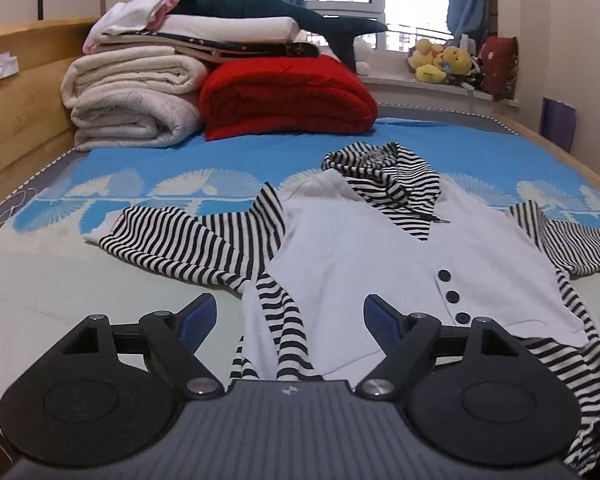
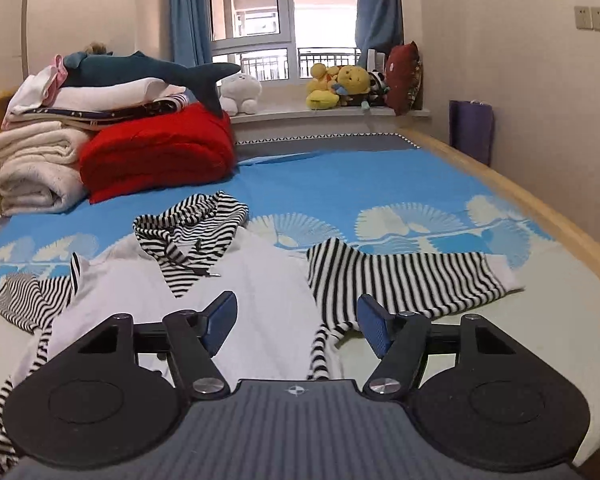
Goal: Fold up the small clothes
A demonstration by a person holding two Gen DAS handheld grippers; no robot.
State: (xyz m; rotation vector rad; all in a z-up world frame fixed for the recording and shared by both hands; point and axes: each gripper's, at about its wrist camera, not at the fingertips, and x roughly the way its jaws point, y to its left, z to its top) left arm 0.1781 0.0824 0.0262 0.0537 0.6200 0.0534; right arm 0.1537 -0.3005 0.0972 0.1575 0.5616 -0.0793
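The left gripper (image 1: 290, 314) stands wide open above the near left hem of the hoodie (image 1: 380, 264), nothing between its blue pads (image 1: 198, 318). The right gripper (image 2: 296, 318) is likewise parted and empty over the near right hem. The garment lies face up on the bed (image 2: 380, 176), its long axis running from the near hem away to the striped hood (image 1: 380, 164) at the far end. The left sleeve (image 1: 172, 240) spreads out to the left, nearer the left gripper; the right sleeve (image 2: 404, 276) spreads right, just beyond the right gripper. I judge each sleeve belongs to its own side's hand, folded inward across the white body
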